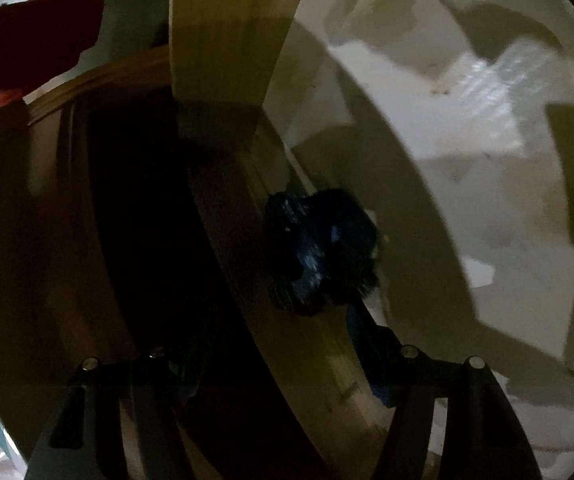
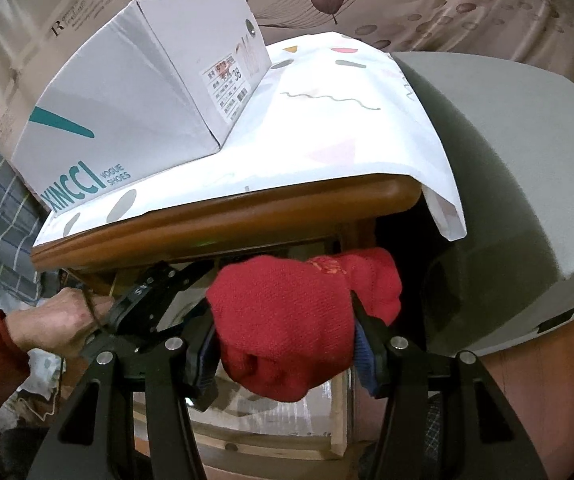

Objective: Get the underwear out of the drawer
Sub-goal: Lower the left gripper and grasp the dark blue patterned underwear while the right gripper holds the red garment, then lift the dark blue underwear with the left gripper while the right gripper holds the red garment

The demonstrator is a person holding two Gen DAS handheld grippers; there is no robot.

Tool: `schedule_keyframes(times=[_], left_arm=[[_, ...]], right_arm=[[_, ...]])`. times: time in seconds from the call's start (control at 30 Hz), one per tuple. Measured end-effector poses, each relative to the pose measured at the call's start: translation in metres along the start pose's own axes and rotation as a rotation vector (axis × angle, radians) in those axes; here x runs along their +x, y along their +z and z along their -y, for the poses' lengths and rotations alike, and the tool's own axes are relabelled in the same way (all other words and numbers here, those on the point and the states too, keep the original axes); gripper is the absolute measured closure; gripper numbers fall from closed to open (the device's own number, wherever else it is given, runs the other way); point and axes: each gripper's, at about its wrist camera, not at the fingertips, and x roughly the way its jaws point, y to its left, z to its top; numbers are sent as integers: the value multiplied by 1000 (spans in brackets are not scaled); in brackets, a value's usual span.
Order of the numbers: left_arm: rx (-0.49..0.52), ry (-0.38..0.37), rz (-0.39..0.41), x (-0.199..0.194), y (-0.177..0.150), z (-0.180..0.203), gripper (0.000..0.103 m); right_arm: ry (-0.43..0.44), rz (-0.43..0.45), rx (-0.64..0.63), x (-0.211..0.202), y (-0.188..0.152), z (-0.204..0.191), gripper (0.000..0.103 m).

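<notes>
The underwear (image 2: 287,328), a bunched red knit bundle, sits at lower centre of the right view, pinched on both sides. The drawer (image 2: 263,436) lies open below it, pale wood, its bottom lined with shiny film.

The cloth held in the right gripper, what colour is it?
Red, clearest in the right wrist view.

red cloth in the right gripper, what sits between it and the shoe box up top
In the right wrist view, the wooden tabletop edge and the patterned white cover lie between the red cloth and the shoe box.
</notes>
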Motion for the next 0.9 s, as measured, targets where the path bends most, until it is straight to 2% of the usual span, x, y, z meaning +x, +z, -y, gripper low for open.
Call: schedule_keyframes(times=[0.13,0.17,0.2,0.23,0.43,0.7,0.9], left_arm=[[33,30,30,13,14,2,39],[34,6,33,15,18,2,62],[27,-37,19,19,21,1,89],[11,-74,-5,24,23,0,96],[-42,-156,-15,23,24,-8,99],[-184,-295,-59,7,6,-29,99],[-203,-369,-91,-4,-6,-37,99]], right_arm=[[6,-9,2,2,0,-1,50],[10,-10,2,3,0,-1,50],[15,-13,4,3,0,-1,50],[19,-16,4,4,0,-1,50],[38,-29,9,7,0,-2,49],[52,-33,12,9,2,-4,49],[59,-40,16,11,3,-4,48]])
